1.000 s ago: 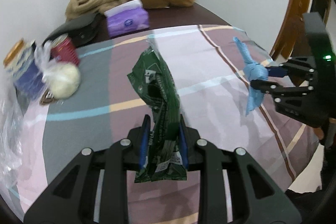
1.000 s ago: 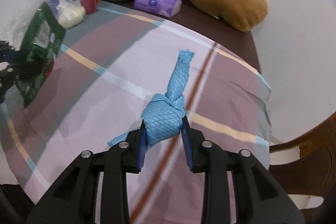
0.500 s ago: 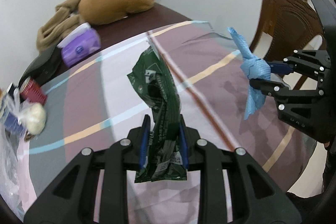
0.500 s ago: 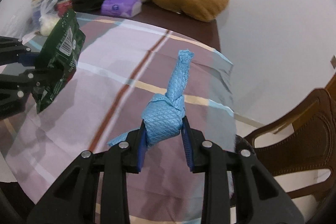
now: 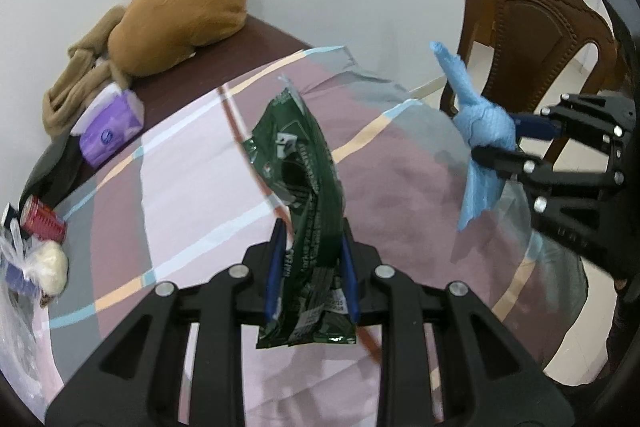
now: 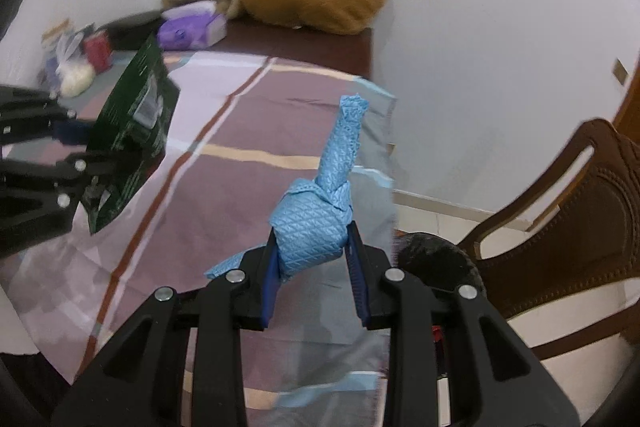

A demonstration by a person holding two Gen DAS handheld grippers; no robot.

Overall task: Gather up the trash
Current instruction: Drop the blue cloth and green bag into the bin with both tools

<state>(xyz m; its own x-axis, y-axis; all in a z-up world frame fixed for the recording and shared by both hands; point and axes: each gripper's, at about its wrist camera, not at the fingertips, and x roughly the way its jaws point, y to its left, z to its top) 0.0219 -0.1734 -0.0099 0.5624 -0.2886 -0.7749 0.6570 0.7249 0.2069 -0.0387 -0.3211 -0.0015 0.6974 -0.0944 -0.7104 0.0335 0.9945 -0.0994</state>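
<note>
A crumpled dark green snack wrapper [image 5: 306, 211] stands upright between the blue pads of my left gripper [image 5: 310, 269], which is shut on it above the striped tablecloth [image 5: 192, 187]. In the right wrist view the same green wrapper [image 6: 132, 143] hangs at the left in the left gripper [image 6: 86, 147]. My right gripper [image 6: 314, 263] is shut on a knotted blue cloth wad [image 6: 316, 227], held above the table's right end. In the left wrist view the blue wad [image 5: 478, 131] and the right gripper [image 5: 496, 137] sit at the right.
A brown wooden chair [image 6: 568, 211] stands just past the table's right end, also seen as the chair [image 5: 532, 27] in the left wrist view. At the table's far side lie a brown cushion [image 5: 180, 15], a purple tissue pack [image 5: 110, 129], a red can [image 5: 42, 221] and a plastic bag [image 5: 40, 263]. A dark round object [image 6: 436, 259] sits below the table edge.
Both grippers have swung to the right along the table with their loads still held. The chair and the table's right end have come into view; the can and bag slid to the left edge.
</note>
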